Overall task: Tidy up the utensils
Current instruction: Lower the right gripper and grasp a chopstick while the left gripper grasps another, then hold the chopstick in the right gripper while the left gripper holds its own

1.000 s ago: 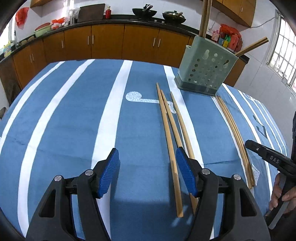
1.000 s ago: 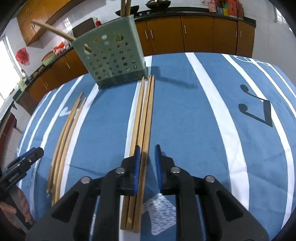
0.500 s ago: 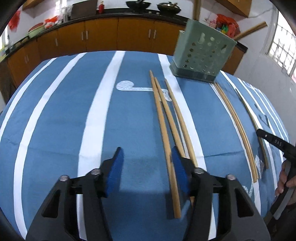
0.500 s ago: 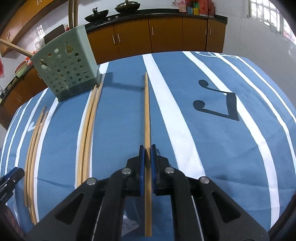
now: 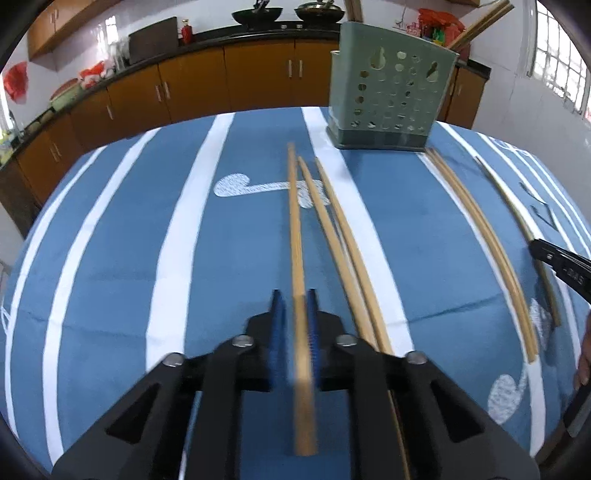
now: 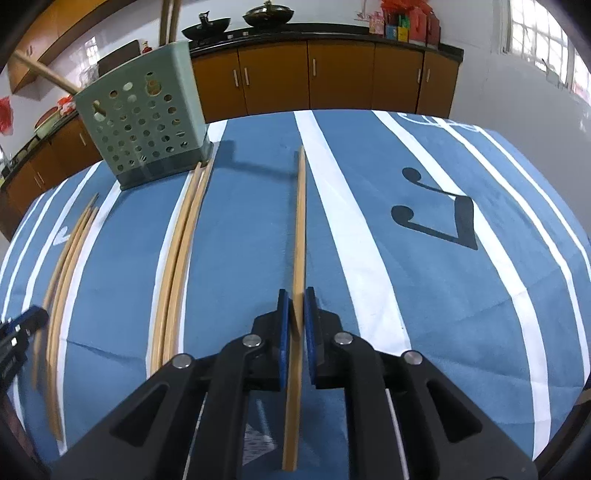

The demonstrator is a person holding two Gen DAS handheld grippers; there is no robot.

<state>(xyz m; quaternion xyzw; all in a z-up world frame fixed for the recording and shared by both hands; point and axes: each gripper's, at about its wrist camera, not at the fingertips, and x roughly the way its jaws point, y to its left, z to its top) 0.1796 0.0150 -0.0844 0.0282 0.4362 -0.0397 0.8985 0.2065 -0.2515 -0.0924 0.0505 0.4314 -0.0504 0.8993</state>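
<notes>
Item: left gripper (image 5: 295,325). Jaws were narrow, blue pads (image 5: 277,325) flanking one bamboo chopstick (image 5: 295,236) that ran forward between them; the frame was blurred and whether the pads pressed the wood could not be told.

Item: right gripper (image 6: 294,321). Jaws were nearly together, clamped on a second chopstick (image 6: 301,229), which pointed ahead over the cloth towards the far edge.

Item: loose chopsticks, left-hand group. Two (image 5: 340,243) lay on the worktop just beside the left gripper's piece, fanning slightly at their far ends.

Item: loose chopsticks, middle group. A close pair (image 6: 181,251) lay between the two grippers, far tips touching or nearly touching the holder's base.

Item: utensil holder (image 5: 391,92). Pale green, perforated, upright at the far side of the worktop; several chopsticks stood in it, one leaning out sideways (image 6: 44,74).

Item: worktop cover (image 6: 424,295). Blue cloth with white stripes and music-note motifs.

Item: background. Brown cabinets (image 5: 258,81) beneath a dark counter carrying two woks (image 6: 236,22).
</notes>
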